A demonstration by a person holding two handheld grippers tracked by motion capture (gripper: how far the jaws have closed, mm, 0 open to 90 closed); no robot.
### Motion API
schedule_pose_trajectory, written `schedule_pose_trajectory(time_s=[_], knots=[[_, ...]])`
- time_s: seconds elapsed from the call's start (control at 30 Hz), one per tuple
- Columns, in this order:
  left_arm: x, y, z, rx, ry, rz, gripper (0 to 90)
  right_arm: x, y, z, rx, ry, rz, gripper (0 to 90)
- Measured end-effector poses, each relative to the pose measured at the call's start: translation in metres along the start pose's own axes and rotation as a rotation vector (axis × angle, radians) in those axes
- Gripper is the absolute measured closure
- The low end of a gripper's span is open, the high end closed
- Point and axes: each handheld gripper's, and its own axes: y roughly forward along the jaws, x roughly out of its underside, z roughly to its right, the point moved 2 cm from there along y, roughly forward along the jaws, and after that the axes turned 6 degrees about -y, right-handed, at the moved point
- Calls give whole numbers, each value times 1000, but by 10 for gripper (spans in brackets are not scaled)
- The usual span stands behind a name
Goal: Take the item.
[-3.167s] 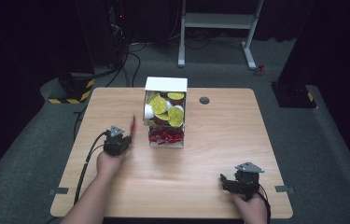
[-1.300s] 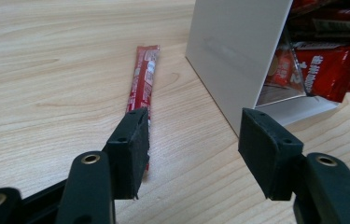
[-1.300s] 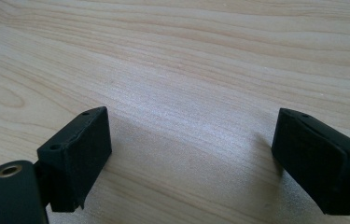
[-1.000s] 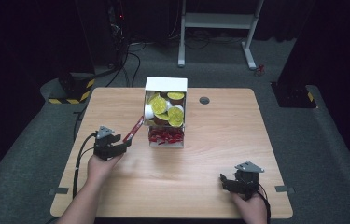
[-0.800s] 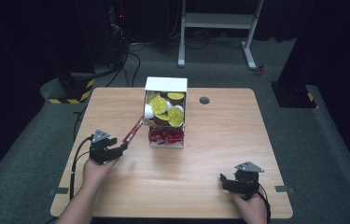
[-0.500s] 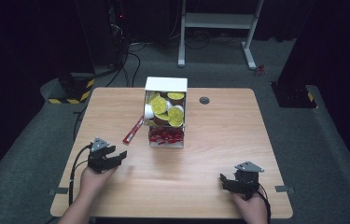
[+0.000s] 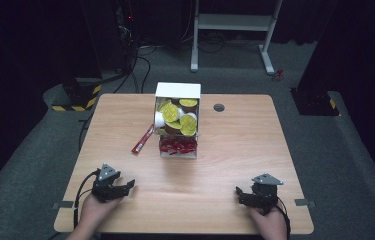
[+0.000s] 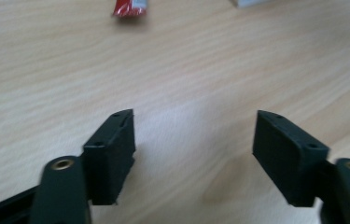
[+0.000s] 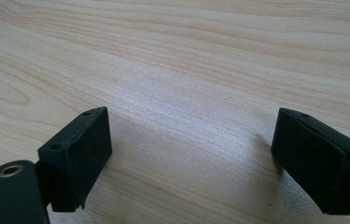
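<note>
Jaws open on both, left gripper [image 7: 126, 187] pulled back near-left, red packet [image 7: 142, 139] left lying by the box [image 7: 177, 90] (right gripper [image 7: 240, 192] unmoved).

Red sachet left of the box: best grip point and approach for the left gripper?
Grip the red sachet mid-length, across its narrow width, coming from above. It lies flat on the table, slanted toward the box, so thin long edges suit the open left gripper probably best.

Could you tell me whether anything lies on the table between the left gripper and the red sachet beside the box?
Nothing visible does. The left gripper sits open near the table's front edge, and only bare light wooden tabletop lies between it and the narrow red sachet, which lies flat left of the white open box.
</note>
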Motion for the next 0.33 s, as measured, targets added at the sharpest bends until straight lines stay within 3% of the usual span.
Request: schedule_pose_trajectory(time_s=[0.17,0.27,0.33], knots=[[12,-6,4,-62,32,3,208,0,0,0,1,-3,2,121],[14,-6,4,-48,5,8,201,0,0,0,1,-4,2,121],[14,-5,6,-48,9,1,185,0,0,0,2,-4,1,121]])
